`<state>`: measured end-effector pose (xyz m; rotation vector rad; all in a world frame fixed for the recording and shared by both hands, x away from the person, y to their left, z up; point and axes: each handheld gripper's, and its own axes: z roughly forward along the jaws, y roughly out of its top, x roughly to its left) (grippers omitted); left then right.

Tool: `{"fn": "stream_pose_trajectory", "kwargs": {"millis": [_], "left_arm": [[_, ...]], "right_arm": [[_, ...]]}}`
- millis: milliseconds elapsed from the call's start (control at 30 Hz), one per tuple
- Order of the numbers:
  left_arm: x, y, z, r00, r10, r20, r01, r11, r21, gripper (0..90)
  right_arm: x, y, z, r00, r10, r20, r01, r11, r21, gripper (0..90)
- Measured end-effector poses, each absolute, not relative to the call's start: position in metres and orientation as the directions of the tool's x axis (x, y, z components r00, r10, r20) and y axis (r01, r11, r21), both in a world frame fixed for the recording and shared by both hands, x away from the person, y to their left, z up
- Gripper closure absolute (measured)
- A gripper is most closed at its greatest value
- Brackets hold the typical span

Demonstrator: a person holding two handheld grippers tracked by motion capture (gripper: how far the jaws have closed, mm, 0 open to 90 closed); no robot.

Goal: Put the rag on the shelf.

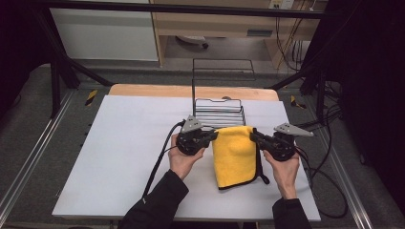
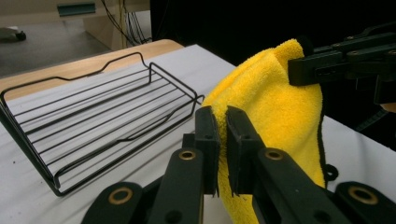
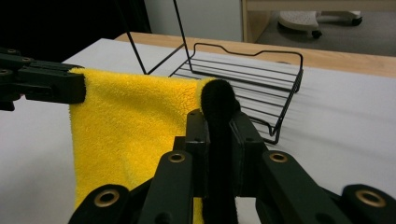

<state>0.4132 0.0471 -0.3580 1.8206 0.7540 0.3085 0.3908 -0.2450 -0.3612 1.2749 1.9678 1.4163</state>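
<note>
The left hand-held gripper (image 1: 213, 135) has its jaws pinched narrow on the upper left corner of a yellow cloth (image 1: 235, 155), and the right hand-held gripper (image 1: 254, 137) is clamped the same way on the upper right corner, where a black binding (image 3: 217, 100) bunches up between its jaws. Between the two hand-held grippers the cloth's top edge runs taut from side to side, parallel with the bench's (image 1: 129, 152) near edge. Its long axis runs the other way, from that held edge down towards the person, with the lower end lying on the bench near the near edge, right of centre. It seems to be folded double, though the high view is too coarse to be sure.

The cloth is one piece of soft, fluffy microfibre, roughly rectangular, edged in black along its right side with a small black loop at the lower right corner. Beyond it, towards the far edge of the bench, stands one black wire rack (image 1: 219, 110), a shallow tray of thin parallel rods with a tall upright wire frame at its back. The bench top is smooth and pale, with a strip of wood showing along its far edge. There are two hand-held grippers, each of hard black plastic with a grey three-cornered plate.
</note>
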Motion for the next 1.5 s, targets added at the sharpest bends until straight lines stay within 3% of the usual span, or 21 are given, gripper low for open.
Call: {"fn": "stream_pose_trajectory", "kwargs": {"millis": [1500], "left_arm": [[0.413,0.070,-0.280,0.759,0.648,-0.060,0.177,-0.117,0.977,84.1]], "right_arm": [[0.376,-0.225,-0.292,-0.523,0.848,0.090,0.170,0.000,0.986,80.4]]}}
